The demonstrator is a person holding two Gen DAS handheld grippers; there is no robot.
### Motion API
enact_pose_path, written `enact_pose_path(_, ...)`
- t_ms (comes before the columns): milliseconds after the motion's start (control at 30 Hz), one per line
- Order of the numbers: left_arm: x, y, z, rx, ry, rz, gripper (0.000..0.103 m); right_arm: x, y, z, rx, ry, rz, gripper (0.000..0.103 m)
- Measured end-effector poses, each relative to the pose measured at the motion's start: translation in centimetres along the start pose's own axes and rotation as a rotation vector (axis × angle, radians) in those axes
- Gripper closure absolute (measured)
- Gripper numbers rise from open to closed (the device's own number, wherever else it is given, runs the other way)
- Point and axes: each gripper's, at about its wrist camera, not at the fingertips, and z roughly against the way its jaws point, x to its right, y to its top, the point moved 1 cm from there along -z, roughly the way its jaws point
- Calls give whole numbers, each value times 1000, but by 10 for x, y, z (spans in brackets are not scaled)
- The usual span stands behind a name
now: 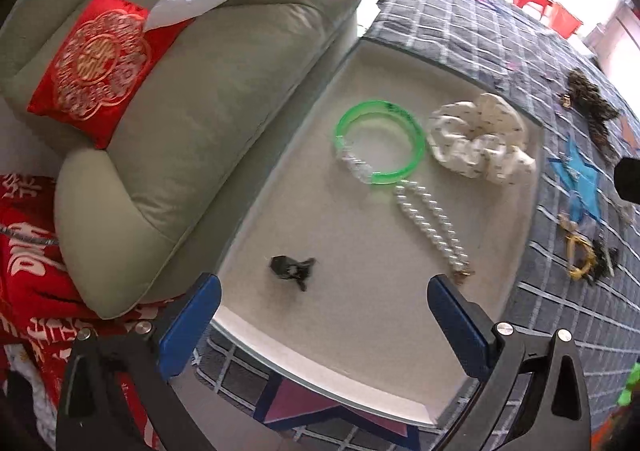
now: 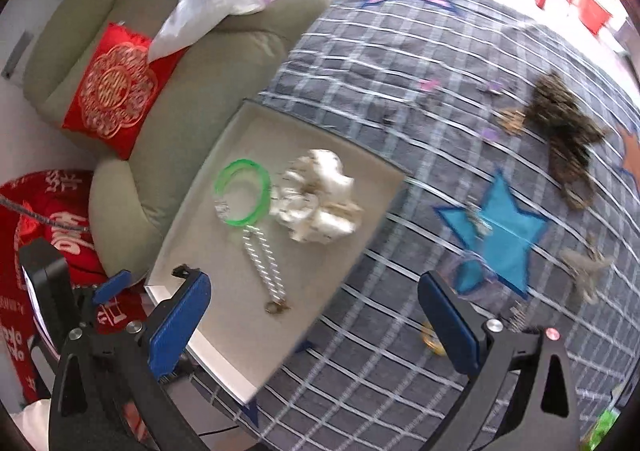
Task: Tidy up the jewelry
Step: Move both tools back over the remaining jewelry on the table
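White tray (image 1: 384, 347) lies on a grey checked quilt (image 1: 560, 315) with coloured star patches. In the tray: a green bangle (image 1: 416, 131) at the far middle, a white scrunchie (image 1: 480, 139) just to its right, touching or nearly so, and a pearl chain (image 1: 430, 223) running from the bangle's near edge toward the tray's near right, ending in a small metal clasp. A small black clip (image 1: 290, 271) lies alone at the near left of the tray, well apart from the rest.

Outside the tray, on the quilt to the right — a dark brown patterned bow (image 2: 560, 131), far, and a yellow-gold piece (image 1: 578, 251), nearer; other small items there are too blurred to identify.

Left gripper (image 1: 324, 307) hangs over the tray's near end, jaws fully apart, nothing between them. Right gripper (image 2: 314, 311) stands over the tray's near right corner and the quilt, jaws likewise spread wide and empty.

A pale green sofa (image 1: 200, 131) with a red cushion (image 1: 92, 67) stands left of the tray.
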Motion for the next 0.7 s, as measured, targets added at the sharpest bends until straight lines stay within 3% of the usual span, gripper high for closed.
enact_pose_path(233, 39, 5, 25, 36, -28, -103, 0, 60, -31, 29, 11, -59, -118, 0)
enact_pose_path(700, 144, 9, 53, 43, -165, -316, 0, 182, -106, 66, 15, -161, -378, 0)
